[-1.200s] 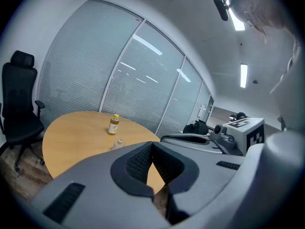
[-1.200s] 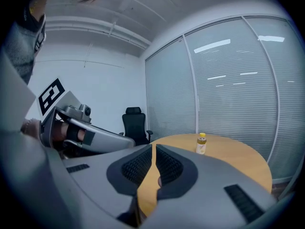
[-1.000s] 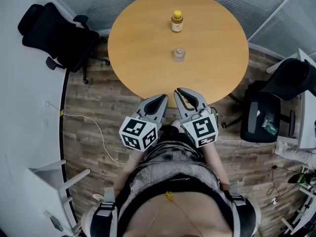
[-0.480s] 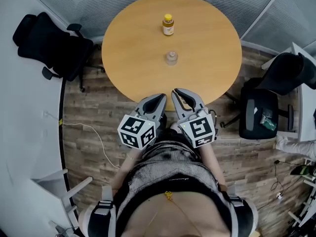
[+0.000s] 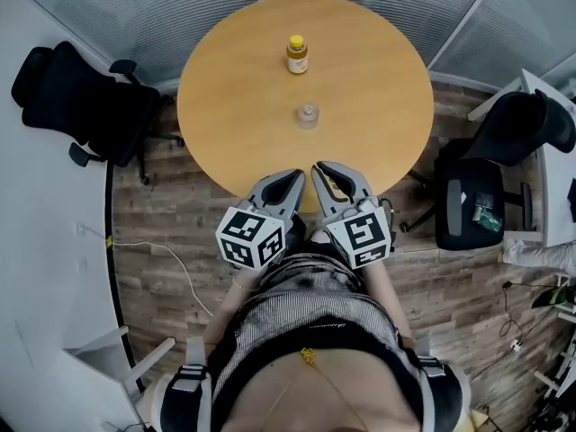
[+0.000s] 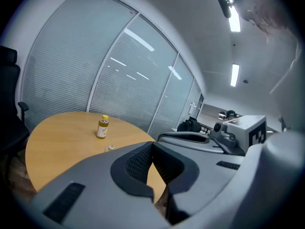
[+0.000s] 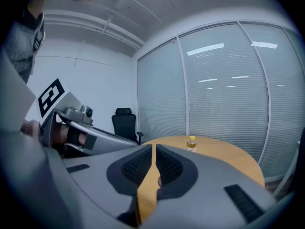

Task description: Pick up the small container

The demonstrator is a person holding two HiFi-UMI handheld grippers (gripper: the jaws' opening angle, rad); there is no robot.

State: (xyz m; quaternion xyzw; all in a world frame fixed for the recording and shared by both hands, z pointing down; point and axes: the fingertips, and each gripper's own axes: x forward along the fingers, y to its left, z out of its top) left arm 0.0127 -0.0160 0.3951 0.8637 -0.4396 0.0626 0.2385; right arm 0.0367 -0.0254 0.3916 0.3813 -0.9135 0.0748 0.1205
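On the round wooden table point(image 5: 378, 106) stands the small clear container point(image 5: 308, 115), near the middle. Beyond it is a yellow-capped bottle point(image 5: 296, 54). My left gripper point(image 5: 296, 180) and right gripper point(image 5: 319, 171) hover side by side over the table's near edge, well short of the container. Both are shut with nothing between their jaws. In the left gripper view, the container point(image 6: 110, 148) and the bottle point(image 6: 102, 127) show left of the shut left gripper point(image 6: 152, 145). The right gripper view shows the bottle point(image 7: 191, 143) past the shut right gripper point(image 7: 153, 148); the container is hidden there.
A black office chair point(image 5: 81, 97) stands left of the table, and two more point(image 5: 517, 133) point(image 5: 468, 210) at the right. A white curved desk point(image 5: 45, 241) runs along the left, with a cable point(image 5: 153, 250) on the wood floor. Blinds cover the glass walls behind.
In the head view the table, container and bottle have slid up and to the left. Both grippers keep the same place and stay shut.
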